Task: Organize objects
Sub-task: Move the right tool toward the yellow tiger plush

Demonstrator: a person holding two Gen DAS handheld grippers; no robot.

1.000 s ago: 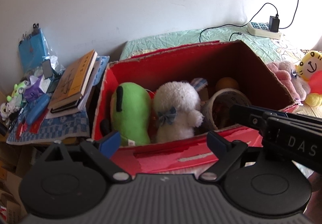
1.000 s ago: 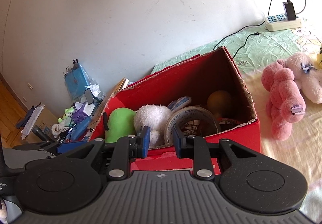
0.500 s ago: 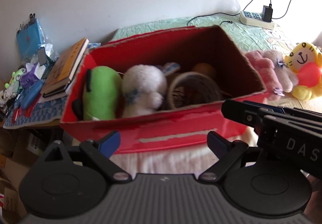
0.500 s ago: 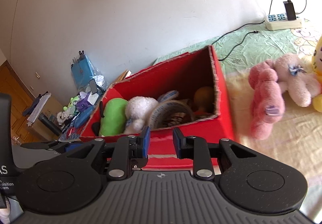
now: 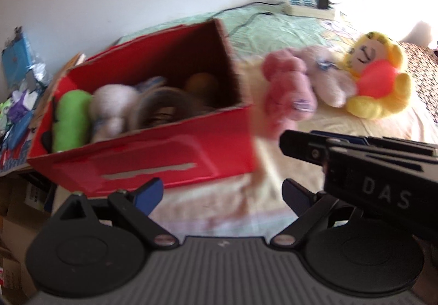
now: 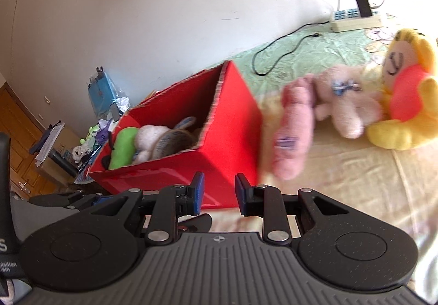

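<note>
Open red cardboard box (image 5: 153,151) on the bed, holding a green plush (image 5: 71,120), white plush (image 5: 112,107) and tape roll (image 5: 161,107), just beside it a dark pink plush (image 5: 287,94), pale pink plush (image 6: 342,102) and yellow plush (image 5: 377,80) lying together

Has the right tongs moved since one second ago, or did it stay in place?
Yes. In the right wrist view the red box has slid left and the pink plush and yellow tiger toy have come in, so the right tongs swung rightward toward them.
</note>
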